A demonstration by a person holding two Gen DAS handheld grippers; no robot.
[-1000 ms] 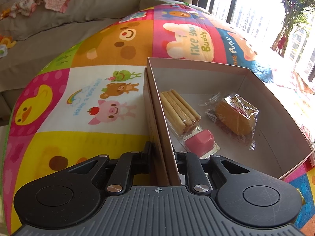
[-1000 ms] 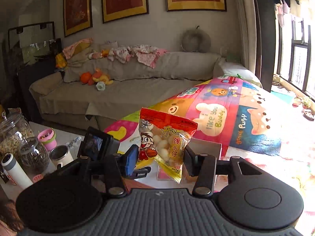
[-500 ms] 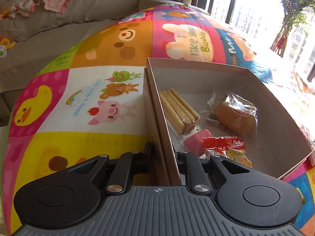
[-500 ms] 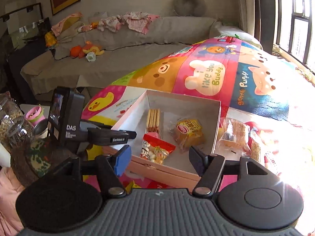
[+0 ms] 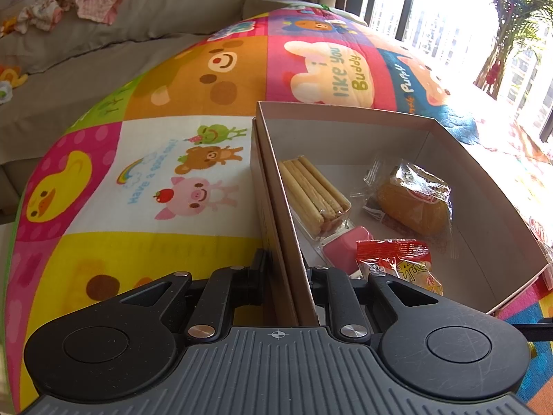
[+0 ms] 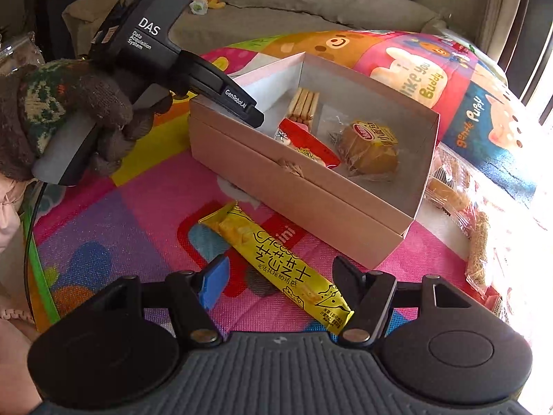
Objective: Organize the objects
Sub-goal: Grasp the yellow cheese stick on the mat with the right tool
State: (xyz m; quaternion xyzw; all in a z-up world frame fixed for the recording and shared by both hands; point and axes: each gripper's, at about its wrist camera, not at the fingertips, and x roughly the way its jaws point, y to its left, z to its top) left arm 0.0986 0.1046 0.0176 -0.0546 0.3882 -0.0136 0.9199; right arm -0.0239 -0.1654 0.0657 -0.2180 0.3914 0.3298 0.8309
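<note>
My left gripper [image 5: 288, 276] is shut on the near left wall of the open cardboard box [image 5: 345, 110]. Inside the box lie a pack of biscuit sticks [image 5: 314, 193], a pink sweet [image 5: 345, 245], a wrapped cake [image 5: 411, 200] and a red snack bag [image 5: 397, 263]. In the right wrist view, a gloved hand [image 6: 69, 110] holds the left gripper [image 6: 257, 119] at the box [image 6: 311, 200]. My right gripper [image 6: 281, 273] is open, low over the mat. A yellow cheese stick pack [image 6: 276, 252] lies flat between its fingers, which do not touch it.
The colourful play mat [image 5: 155, 173] carries everything. More wrapped snacks [image 6: 449, 186] and a grain bar [image 6: 480, 249] lie right of the box. A grey sofa [image 5: 103, 34] with clothes runs along the back, and bright windows stand at the right.
My right gripper let go of the red snack bag, which now lies in the box. It then opened wide and sank to the yellow pack in front of the box. The left gripper has not moved.
</note>
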